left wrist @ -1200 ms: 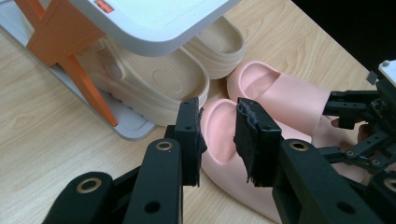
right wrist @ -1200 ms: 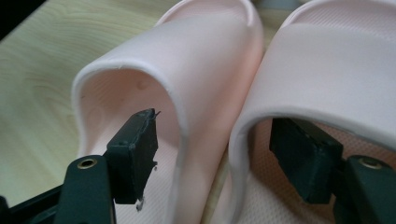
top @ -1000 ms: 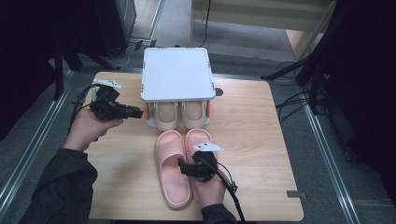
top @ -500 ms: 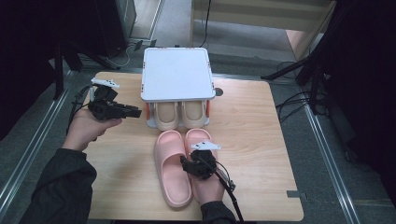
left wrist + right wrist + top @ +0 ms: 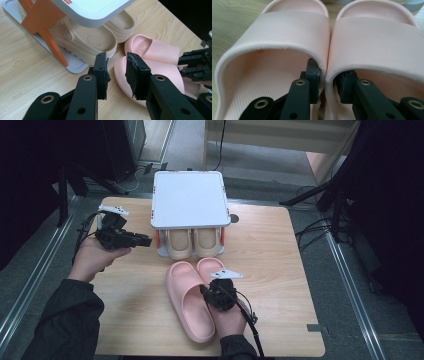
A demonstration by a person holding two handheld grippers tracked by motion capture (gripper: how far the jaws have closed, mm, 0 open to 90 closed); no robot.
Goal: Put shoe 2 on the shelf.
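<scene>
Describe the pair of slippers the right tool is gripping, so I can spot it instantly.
On the wooden table, look in front of the white two-tier rack. The pink slippers lie side by side on the bare tabletop, pinched together by the right tool; the beige pair sits inside the rack.

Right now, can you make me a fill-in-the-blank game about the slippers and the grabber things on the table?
1. The right gripper has one jaw inside each ____ slipper, pinching their inner walls together.
2. The beige slippers sit on the bottom level of the rack, under its ____ top shelf.
3. The left gripper has ____ between its jaws.
4. The rack's slanted supports are coloured ____.

Missing words: pink; white; nothing; orange
</scene>
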